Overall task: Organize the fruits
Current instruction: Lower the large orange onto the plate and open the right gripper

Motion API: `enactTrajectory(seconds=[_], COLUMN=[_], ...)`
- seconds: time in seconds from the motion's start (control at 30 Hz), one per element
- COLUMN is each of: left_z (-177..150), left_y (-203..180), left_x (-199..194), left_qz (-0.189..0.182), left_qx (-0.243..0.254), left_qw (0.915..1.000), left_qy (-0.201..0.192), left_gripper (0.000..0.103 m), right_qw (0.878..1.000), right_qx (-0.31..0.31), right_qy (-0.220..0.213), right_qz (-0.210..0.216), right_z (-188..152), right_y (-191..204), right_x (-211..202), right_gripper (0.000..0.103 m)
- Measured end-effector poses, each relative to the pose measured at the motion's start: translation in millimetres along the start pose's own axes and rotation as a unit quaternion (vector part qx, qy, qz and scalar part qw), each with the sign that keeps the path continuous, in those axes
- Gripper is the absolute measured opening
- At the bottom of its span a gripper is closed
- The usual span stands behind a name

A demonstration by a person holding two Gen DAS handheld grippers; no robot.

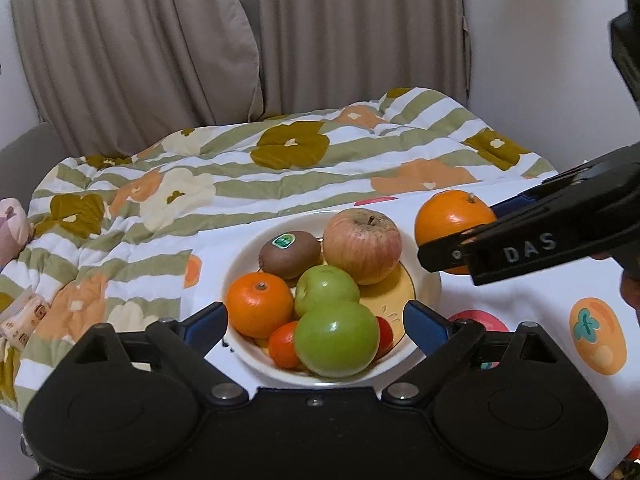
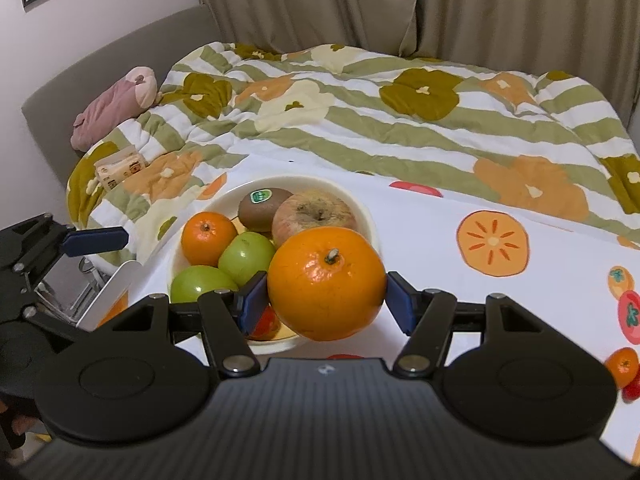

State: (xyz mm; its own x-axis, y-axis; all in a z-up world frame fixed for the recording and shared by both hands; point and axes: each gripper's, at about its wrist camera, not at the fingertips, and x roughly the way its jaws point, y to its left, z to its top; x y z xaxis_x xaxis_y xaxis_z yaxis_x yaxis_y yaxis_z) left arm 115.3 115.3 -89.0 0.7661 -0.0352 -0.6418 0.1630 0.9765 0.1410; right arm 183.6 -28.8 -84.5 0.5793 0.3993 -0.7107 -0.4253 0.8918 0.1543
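A white bowl (image 1: 424, 280) on the fruit-print cloth holds a kiwi (image 1: 290, 255), a reddish apple (image 1: 362, 245), two green apples (image 1: 337, 338), an orange (image 1: 259, 305) and small red-orange fruits. My right gripper (image 2: 326, 300) is shut on a large orange (image 2: 326, 284) and holds it in the air just right of the bowl (image 2: 368, 216); in the left wrist view the orange (image 1: 452, 220) sits at the bowl's right. My left gripper (image 1: 316, 320) is open and empty, its fingers on either side of the bowl's near rim.
A striped floral quilt (image 1: 280, 168) lies bunched behind the bowl, with curtains (image 1: 200, 40) beyond. A pink plush toy (image 2: 116, 108) and a tissue pack (image 2: 120, 168) lie at the left. The fruit-print cloth (image 2: 520, 280) extends to the right.
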Motion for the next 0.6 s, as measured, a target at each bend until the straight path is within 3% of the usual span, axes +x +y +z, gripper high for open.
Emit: enactTrajectory(seconds=[0.3, 0.6], left_z=[-11.6, -19.2], left_y=[4.0, 8.9], left_x=[-1.3, 1.1], left_qz=[0.015, 0.014], left_qx=[-0.021, -0.034], left_qw=[0.9995, 0.9989], left_qy=[0.018, 0.028], left_gripper=[0.099, 0.099], right_qw=[0.999, 0.997], right_qx=[0.024, 0.052], right_qy=[0.039, 0.052], right_qz=[0.016, 0.029], right_z=[5.7, 1.7], right_y=[10.6, 7.0], right_x=[27.7, 42.0], right_gripper=[0.078, 0.078])
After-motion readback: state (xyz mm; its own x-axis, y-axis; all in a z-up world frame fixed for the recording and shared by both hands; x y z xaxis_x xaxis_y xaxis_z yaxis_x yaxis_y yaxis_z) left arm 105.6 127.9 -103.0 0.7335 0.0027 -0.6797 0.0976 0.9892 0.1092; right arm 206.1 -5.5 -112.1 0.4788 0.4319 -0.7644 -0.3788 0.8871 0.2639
